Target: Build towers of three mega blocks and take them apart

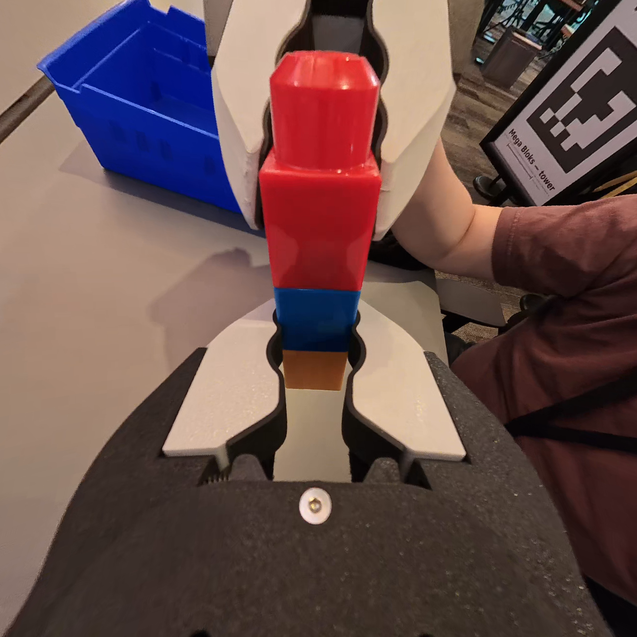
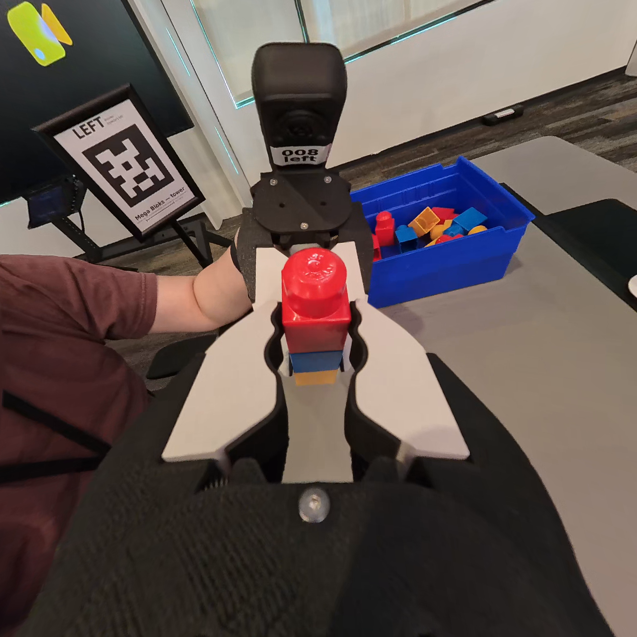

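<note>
Framed black-and-white marker sign point(image 2: 127, 165) on a stand, dark screen point(image 2: 69, 69), maroon sleeve point(image 1: 568, 248), patterned carpet point(image 2: 568, 103)

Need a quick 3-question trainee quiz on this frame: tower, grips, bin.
1. Top to bottom, what colours make up the tower?
2. True or false: the right gripper grips the red block.
3. The left gripper grips which block: A red, B blue, C orange?

Key: 1. red, blue, orange. 2. True. 3. B. Loose blocks lie in the blue bin.
</note>
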